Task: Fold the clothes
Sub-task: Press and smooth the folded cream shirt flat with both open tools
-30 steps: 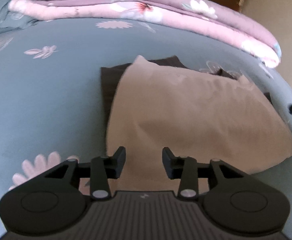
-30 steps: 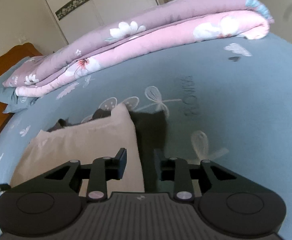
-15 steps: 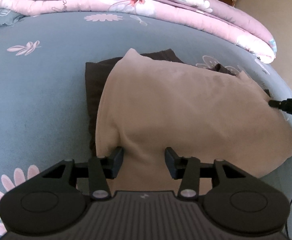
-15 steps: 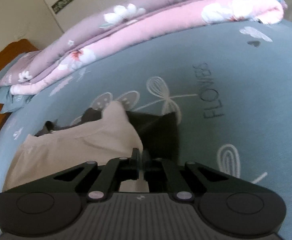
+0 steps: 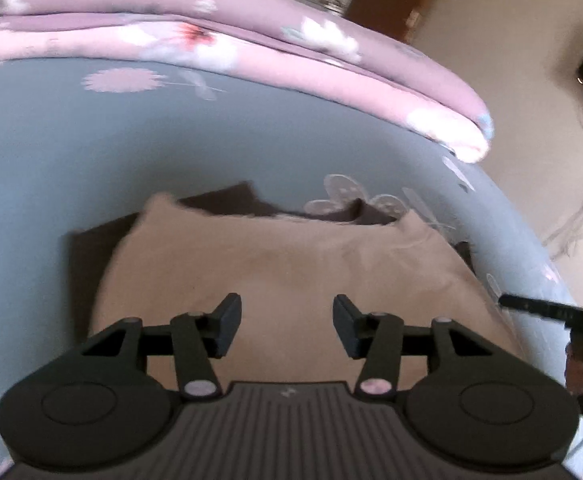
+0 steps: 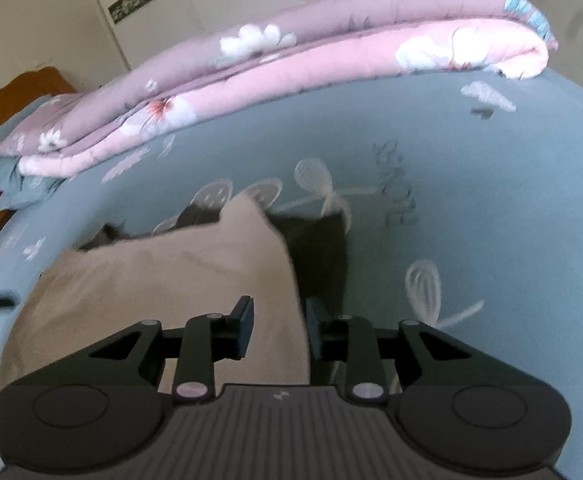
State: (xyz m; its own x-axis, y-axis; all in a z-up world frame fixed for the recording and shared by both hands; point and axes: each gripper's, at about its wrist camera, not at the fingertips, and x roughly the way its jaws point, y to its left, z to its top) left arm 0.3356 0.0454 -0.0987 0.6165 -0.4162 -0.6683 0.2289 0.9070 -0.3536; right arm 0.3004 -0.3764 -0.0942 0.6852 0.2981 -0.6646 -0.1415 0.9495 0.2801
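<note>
A folded beige garment [image 5: 291, 264] lies on top of a dark garment [image 5: 83, 264] on the blue floral bedsheet [image 5: 91, 140]. My left gripper [image 5: 287, 320] hovers open over the beige garment's near edge, with nothing between its fingers. In the right wrist view the beige garment [image 6: 171, 280] covers most of the dark garment [image 6: 323, 248], which sticks out to the right. My right gripper [image 6: 279, 322] stands open, and the beige garment's right edge runs between its fingers. The right gripper's tip [image 5: 531, 306] shows at the left view's right edge.
A folded pink floral quilt [image 5: 251, 52] lies across the far side of the bed, also visible as the quilt [image 6: 331, 52] in the right view. A blue pillow [image 6: 7, 176] and wooden headboard [image 6: 11, 92] are far left. The bed's edge and floor lie right.
My right gripper shut at the garments' right edge half a second ago and has opened again. The left gripper stayed open and shifted slightly over the beige garment.
</note>
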